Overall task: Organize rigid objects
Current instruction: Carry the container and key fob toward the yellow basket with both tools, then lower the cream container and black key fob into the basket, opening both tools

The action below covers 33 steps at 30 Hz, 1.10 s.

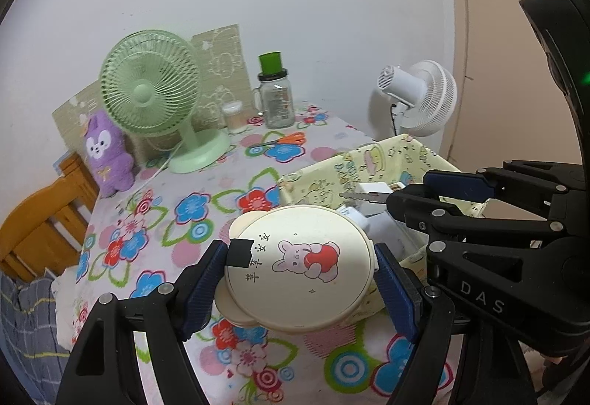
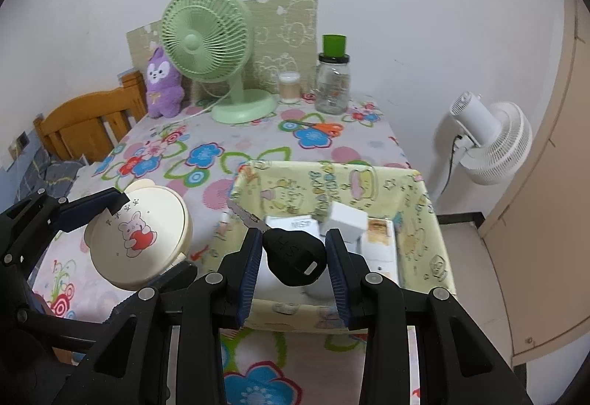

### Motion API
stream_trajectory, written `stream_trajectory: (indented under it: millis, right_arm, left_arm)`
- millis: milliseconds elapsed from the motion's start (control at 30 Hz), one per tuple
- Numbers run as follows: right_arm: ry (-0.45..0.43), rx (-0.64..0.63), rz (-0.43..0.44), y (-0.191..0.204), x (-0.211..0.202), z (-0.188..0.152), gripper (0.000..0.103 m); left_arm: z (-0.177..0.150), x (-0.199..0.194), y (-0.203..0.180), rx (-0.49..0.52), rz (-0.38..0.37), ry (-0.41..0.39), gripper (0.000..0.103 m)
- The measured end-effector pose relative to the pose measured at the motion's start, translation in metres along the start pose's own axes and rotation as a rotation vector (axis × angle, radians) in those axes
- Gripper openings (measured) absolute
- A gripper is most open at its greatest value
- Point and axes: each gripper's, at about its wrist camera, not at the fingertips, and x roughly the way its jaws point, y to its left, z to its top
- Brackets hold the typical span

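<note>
My left gripper (image 1: 300, 270) is shut on a round cream case (image 1: 298, 268) with a cartoon rabbit on its lid, held above the flowered tablecloth beside the box; it also shows in the right wrist view (image 2: 138, 239). My right gripper (image 2: 293, 250) is shut on a black-headed key (image 2: 295, 252) with its metal blade pointing forward, held over the near part of a yellow fabric box (image 2: 416, 217). The box (image 1: 324, 180) holds several white boxes and chargers (image 2: 346, 218).
A green desk fan (image 2: 206, 47), a purple plush toy (image 2: 162, 84), a glass jar with a green cap (image 2: 333, 80), a small cream jar (image 2: 289, 87) and orange scissors (image 2: 320, 126) stand at the table's far side. A white fan (image 2: 490, 143) is at the right, a wooden bed frame (image 2: 84, 124) at the left.
</note>
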Motion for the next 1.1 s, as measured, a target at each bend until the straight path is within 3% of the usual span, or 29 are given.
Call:
stream_trajectory:
  millis: [433,767,867,1000,1100]
  right_arm:
    - [0.042,0.07,-0.031,-0.043,0.017,-0.004,0.038]
    - [0.128,0.088,0.002,-0.059,0.039,-0.007,0.04]
    - [0.117,0.079,-0.019,-0.061,0.037,-0.007,0.045]
    - [0.071,0.073,-0.054,-0.065,0.028,-0.006,0.068]
    - [0.038,0.068,-0.072,-0.066,0.022,-0.005,0.068]
  left_arm:
    - [0.016,0.032,-0.028,0.052,-0.05,0.034,0.08]
    - [0.018,0.054,-0.038,0.08,-0.066,0.072,0.08]
    - [0.019,0.061,-0.039,0.082,-0.062,0.084,0.08]
    - [0.02,0.068,-0.041,0.085,-0.07,0.098,0.08]
    - [0.021,0.074,-0.047,0.101,-0.082,0.108,0.08]
